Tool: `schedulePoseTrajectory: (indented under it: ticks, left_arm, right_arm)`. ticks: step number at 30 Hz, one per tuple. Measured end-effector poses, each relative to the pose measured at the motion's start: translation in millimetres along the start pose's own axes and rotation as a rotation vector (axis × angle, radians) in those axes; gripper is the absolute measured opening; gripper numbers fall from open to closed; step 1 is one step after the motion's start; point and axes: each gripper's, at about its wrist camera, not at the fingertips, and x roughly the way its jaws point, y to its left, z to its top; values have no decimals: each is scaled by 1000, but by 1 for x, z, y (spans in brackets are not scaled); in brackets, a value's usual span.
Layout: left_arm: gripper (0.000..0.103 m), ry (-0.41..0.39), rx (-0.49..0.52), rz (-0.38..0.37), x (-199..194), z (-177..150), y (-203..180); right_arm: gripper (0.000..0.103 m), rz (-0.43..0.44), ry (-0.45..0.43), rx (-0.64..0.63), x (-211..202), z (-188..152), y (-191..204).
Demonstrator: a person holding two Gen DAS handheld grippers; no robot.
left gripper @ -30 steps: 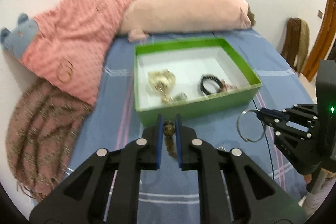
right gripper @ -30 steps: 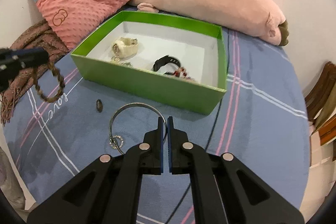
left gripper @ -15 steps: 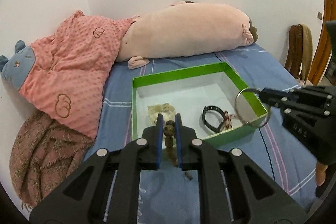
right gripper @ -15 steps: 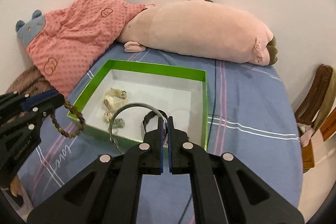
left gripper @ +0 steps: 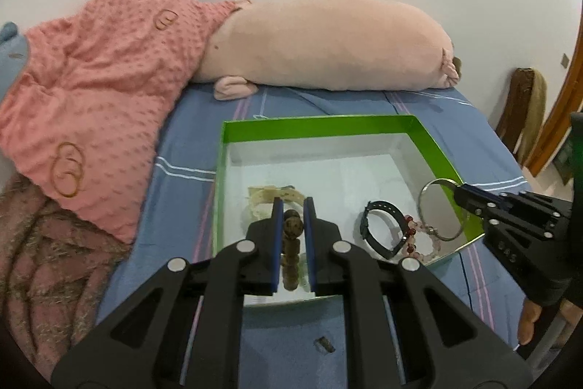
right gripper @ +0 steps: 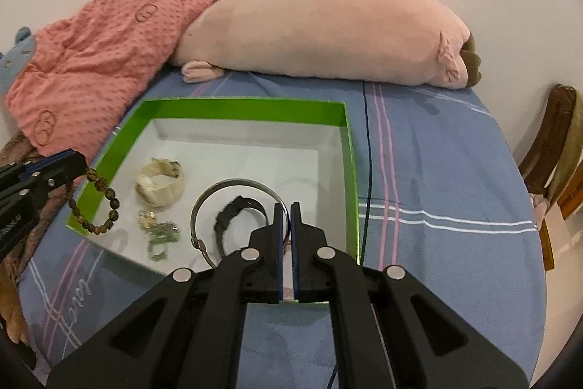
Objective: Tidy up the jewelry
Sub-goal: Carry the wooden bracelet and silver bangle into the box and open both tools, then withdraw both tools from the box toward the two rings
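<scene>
A green box [left gripper: 320, 123] [right gripper: 240, 104] with a white floor lies on the blue bedsheet. My left gripper [left gripper: 290, 208] is shut on a brown bead bracelet [left gripper: 292, 228] [right gripper: 96, 203], which hangs over the box's near left part. My right gripper [right gripper: 286, 208] [left gripper: 460, 186] is shut on a silver bangle [right gripper: 215, 203] [left gripper: 437, 210], held above the box's right side. Inside lie a cream bracelet [right gripper: 160, 185] [left gripper: 269, 197], a black band [right gripper: 237, 210] [left gripper: 379, 228], a red and pink bead bracelet [left gripper: 419, 237] and a small greenish chain piece [right gripper: 158, 232].
A long pink plush toy [left gripper: 328, 39] and a pink dotted blanket [left gripper: 98, 79] lie behind the box against the wall. A brown knitted throw [left gripper: 40, 257] lies at the left. A small dark piece [left gripper: 324, 344] rests on the sheet near the box. A wooden chair [right gripper: 554, 148] stands at the right.
Both grippers have moved forward from in front of the box to over it, carrying the bead bracelet and the bangle. The box now fills more of each view.
</scene>
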Motion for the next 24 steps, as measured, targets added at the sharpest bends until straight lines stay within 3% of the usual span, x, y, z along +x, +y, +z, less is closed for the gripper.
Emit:
schedulePoseTrajectory:
  ticks: [4, 11, 14, 20, 22, 24]
  left_arm:
    - [11, 43, -6, 9, 16, -4, 2]
    - [11, 62, -8, -78, 24, -10, -12]
    - [11, 88, 41, -55, 35, -16, -27]
    - [11, 110, 39, -42, 44, -20, -29]
    - [11, 96, 36, -44, 41, -19, -27]
    - [12, 90, 34, -42, 38, -19, -27]
  right_arm:
    - [3, -18, 42, -18, 17, -4, 4]
    - [3, -69, 80, -44, 37, -11, 10]
    - [3, -77, 104, -39, 44, -14, 8]
    - [4, -59, 106, -39, 44, -14, 8]
    - [13, -58, 100, -39, 42, -14, 8]
    - [29, -52, 82, -32, 36, -13, 8]
